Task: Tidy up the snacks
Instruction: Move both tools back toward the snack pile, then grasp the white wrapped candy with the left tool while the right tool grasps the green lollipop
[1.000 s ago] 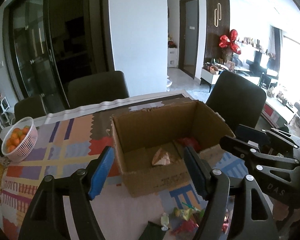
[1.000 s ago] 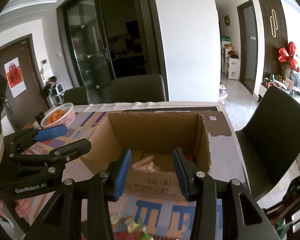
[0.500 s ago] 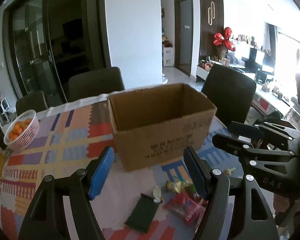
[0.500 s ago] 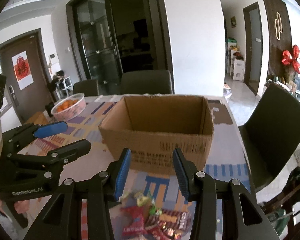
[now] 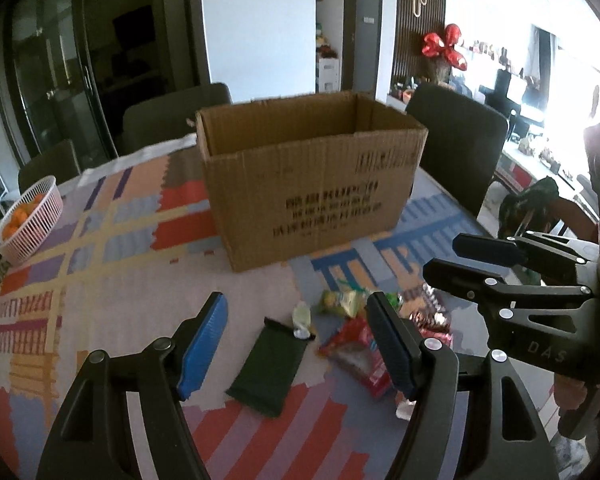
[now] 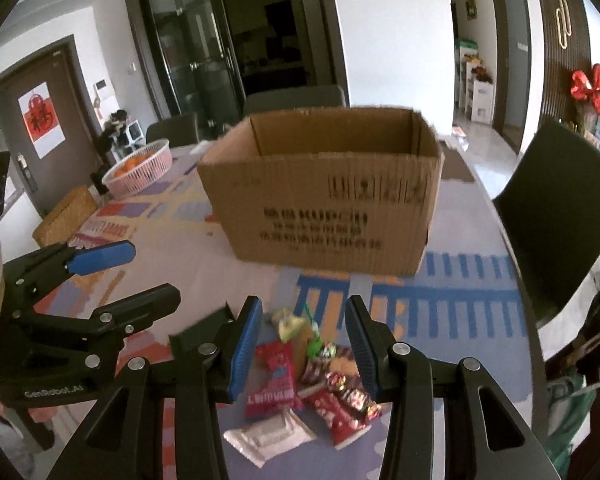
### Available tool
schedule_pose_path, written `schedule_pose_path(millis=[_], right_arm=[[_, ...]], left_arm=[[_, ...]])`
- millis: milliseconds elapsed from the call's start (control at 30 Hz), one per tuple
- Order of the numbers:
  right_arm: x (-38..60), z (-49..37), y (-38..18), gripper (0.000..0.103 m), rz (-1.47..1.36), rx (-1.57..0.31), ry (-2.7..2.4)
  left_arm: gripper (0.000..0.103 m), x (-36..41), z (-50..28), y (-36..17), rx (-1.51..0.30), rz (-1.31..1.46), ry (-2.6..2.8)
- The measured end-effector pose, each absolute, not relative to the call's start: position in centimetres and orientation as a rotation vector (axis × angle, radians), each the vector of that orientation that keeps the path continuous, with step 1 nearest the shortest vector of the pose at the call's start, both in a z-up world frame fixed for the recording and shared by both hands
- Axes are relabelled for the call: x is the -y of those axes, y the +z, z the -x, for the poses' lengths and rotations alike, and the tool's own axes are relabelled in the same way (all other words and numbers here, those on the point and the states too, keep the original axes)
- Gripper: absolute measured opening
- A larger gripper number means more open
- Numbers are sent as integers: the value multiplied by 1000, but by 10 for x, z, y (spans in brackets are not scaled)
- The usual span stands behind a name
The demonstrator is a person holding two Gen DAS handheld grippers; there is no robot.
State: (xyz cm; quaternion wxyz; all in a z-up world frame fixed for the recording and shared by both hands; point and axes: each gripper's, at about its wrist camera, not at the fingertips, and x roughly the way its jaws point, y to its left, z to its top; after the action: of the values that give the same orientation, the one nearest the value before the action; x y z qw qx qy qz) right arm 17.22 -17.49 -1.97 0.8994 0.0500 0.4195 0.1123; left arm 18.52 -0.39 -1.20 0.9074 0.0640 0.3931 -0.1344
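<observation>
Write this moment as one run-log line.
left gripper: open, empty, over dark packet | right gripper: open, empty, over snack pile | box: upright behind snacks

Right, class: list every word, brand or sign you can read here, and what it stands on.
"DAS": right gripper body.
"GenRobot.AI": left gripper body.
Cardboard box: black print, too blurred to read.
Door poster: red character, too small to read.
Red snack packet: white print, unreadable.

Above the patterned table [image 5: 112, 280], the left gripper [image 5: 296, 320] hangs with jaws apart over a dark green packet [image 5: 270, 368] and mixed snacks [image 5: 352, 340], the cardboard box [image 5: 312, 184] beyond.
</observation>
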Motion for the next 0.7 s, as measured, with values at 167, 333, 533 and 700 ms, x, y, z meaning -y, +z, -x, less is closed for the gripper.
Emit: schedule_pose_path(millis=[167, 333, 533, 700], right_arm=[[175, -172, -38, 44, -109, -912, 225], [175, -178, -56, 44, -116, -959, 220], [175, -184, -76, 44, -127, -1012, 209], [177, -188, -87, 44, -135, -1038, 220]], left_arm=[[69, 3, -190, -31, -853, -141, -287], [61, 2, -202, -50, -898, -134, -299], [53, 6, -214, -68, -943, -138, -334], [49, 10, -224, -81, -965, -148, -353]])
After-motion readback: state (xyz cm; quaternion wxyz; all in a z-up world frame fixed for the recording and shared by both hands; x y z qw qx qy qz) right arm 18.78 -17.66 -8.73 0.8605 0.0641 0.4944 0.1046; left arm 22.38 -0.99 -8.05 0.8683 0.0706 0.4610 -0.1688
